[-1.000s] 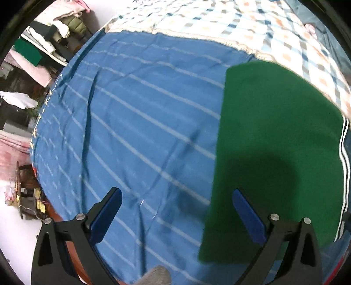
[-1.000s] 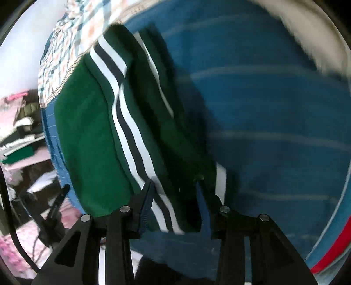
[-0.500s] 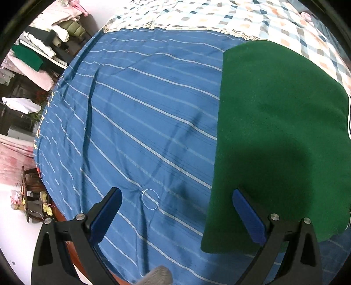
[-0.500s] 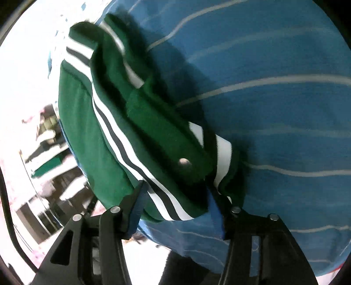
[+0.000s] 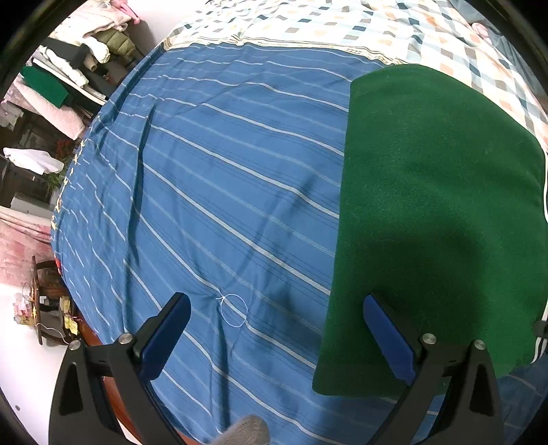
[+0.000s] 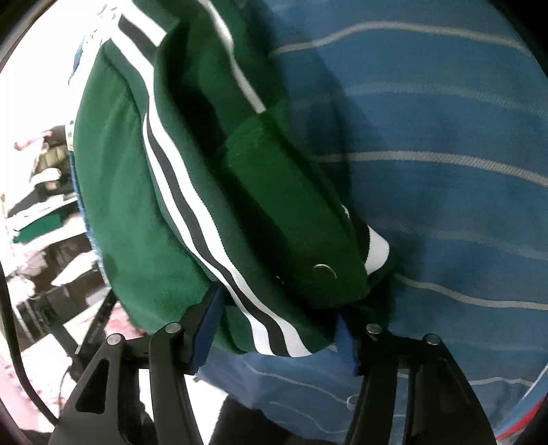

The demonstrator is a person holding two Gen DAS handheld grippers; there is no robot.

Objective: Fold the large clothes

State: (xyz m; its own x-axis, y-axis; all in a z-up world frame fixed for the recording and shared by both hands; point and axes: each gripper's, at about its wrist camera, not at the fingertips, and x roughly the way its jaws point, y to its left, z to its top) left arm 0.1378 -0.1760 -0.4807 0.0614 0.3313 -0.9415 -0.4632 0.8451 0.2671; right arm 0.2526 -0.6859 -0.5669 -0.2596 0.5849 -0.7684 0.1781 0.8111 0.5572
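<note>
Change since earlier: right hand-held gripper (image 6: 279,328) has come down closer to the green garment (image 6: 191,191), whose folded bulk now fills more of the right wrist view; the left wrist view is almost unchanged.
Right hand-held gripper: jaws closing, with the garment's striped hem bunched between the blue pads (image 6: 207,328); whether the pads already press on the cloth is hard to tell, since the fold hides the right pad.
Snap button (image 6: 323,272): a metal stud on the green flap just beyond the right gripper's fingers.
Left hand-held gripper (image 5: 274,333): jaws wide apart, nothing between them, hovering over the blue sheet; its right pad stands over the garment's near-left corner.
White thread loop (image 5: 234,309): lies on the sheet between the left gripper's fingers.
Green garment, left view: folded into a flat panel (image 5: 438,212) on the right part of the bed.
Blue striped sheet (image 5: 212,178): covers the bed beneath the garment.
Checked bedding (image 5: 342,27): at the far end of the bed.
Stacked clothes (image 5: 75,51): piled on shelves beyond the bed's left side.
</note>
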